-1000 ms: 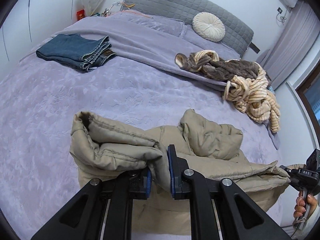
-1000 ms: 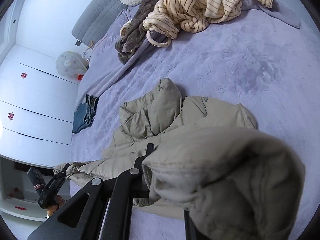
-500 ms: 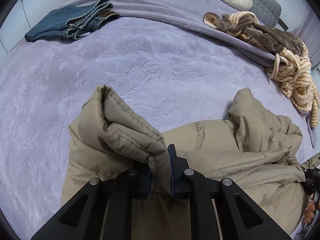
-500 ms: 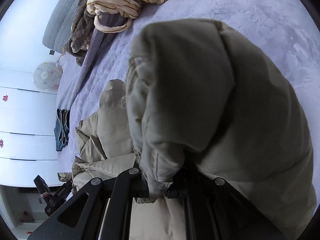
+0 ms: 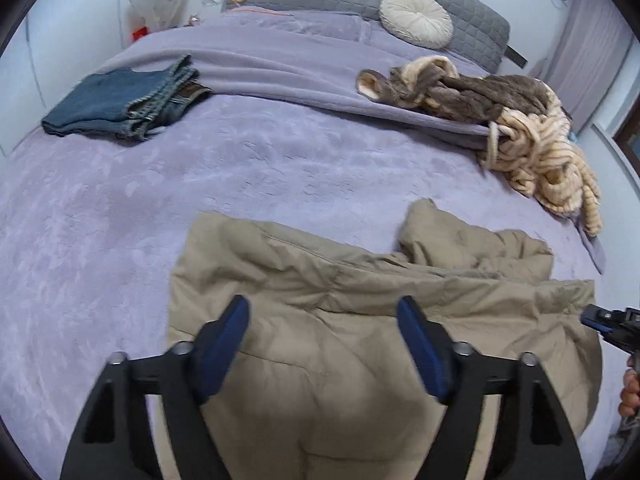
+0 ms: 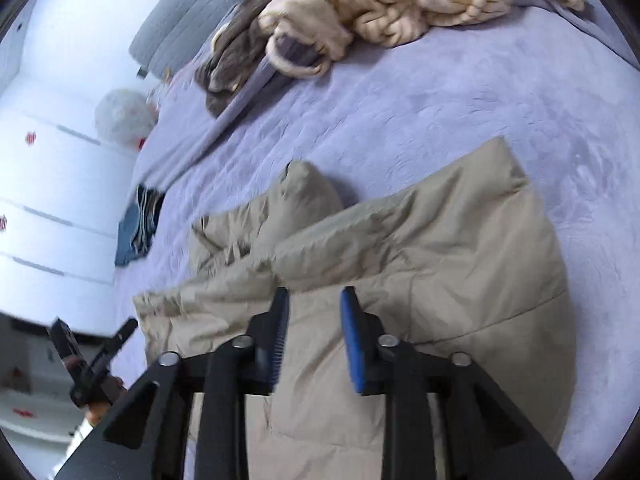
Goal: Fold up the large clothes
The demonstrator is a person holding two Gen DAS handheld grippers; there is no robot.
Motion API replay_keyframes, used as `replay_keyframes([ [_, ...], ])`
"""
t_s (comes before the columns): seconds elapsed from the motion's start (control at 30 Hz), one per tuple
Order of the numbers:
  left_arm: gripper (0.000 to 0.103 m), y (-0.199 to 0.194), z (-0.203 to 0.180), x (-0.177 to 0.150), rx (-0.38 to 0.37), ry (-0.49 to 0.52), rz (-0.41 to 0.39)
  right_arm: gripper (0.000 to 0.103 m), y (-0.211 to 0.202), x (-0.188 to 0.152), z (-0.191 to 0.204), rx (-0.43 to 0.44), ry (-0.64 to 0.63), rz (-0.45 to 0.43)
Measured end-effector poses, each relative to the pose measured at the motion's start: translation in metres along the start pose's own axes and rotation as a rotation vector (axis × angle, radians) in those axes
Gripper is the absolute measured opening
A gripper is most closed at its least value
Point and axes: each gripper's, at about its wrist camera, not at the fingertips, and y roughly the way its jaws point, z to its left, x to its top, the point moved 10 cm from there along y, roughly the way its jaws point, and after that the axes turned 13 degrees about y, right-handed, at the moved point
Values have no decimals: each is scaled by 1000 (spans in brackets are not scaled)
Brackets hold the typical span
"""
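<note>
A beige padded jacket (image 5: pixel 360 320) lies folded over on the purple bedspread (image 5: pixel 200 184), with a puffed hood or sleeve end sticking up at its far edge. My left gripper (image 5: pixel 322 320) hovers just above the jacket's near half, its jaws opening wide with no cloth pinched between the blue pads. In the right wrist view the same jacket (image 6: pixel 420 264) spreads under my right gripper (image 6: pixel 314 312), whose jaws are opening too, a narrow gap between them and the fabric lying loose below. The right gripper's tip also shows at the left view's right edge.
Folded blue jeans (image 5: pixel 124 104) lie at the far left of the bed. A heap of brown and cream striped clothes (image 5: pixel 520 132) sits at the far right. A round cream cushion (image 5: pixel 416 18) leans on the grey headboard. White cupboards (image 6: pixel 48 184) stand beside the bed.
Both grippers let go of the jacket: the fold each held up has dropped flat onto the bed, and the jaws have parted, the left far wider. Both hands came lower.
</note>
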Motion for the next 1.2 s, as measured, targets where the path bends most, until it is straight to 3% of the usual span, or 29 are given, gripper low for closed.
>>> replay_keyframes([
  [0.07, 42, 15, -24, -6, -38, 50, 24, 20, 18, -15, 4, -31, -87, 38],
  [0.17, 40, 45, -45, -12, 0, 83, 51, 19, 53, -21, 4, -97, -152, 40],
  [0.23, 40, 67, -43, -14, 39, 62, 61, 9, 70, -16, -5, -136, -151, 18],
  [0.27, 40, 75, -42, -13, 52, 54, 60, 2, 75, -12, -10, -142, -141, 15],
  [0.37, 40, 92, -36, -7, 64, 41, 72, 0, 88, 4, -18, -120, -99, 30],
  [0.47, 40, 87, -25, 0, 71, 40, 75, 0, 77, 11, -20, -112, -96, 36],
  [0.57, 41, 71, 10, 6, 153, 32, 45, 0, 54, 32, -35, -184, -114, -32],
  [0.67, 41, 72, 55, -2, 216, -25, 69, 0, 38, 59, -71, -255, -45, -86],
  [0.73, 41, 82, 75, -11, 212, -81, 88, 0, 35, 65, -95, -263, 32, -94],
  [0.83, 41, 99, 81, -17, 199, -106, 107, 0, 45, 70, -113, -226, 128, -99],
  [1.03, 42, 107, 77, -13, 238, -109, 140, 0, 49, 76, -113, -264, 141, -110],
  [1.13, 43, 89, 76, -12, 237, -108, 136, 18, 36, 73, -100, -254, 138, -111],
  [1.2, 53, 73, 72, -13, 233, -89, 132, 48, 24, 67, -89, -226, 121, -118],
])
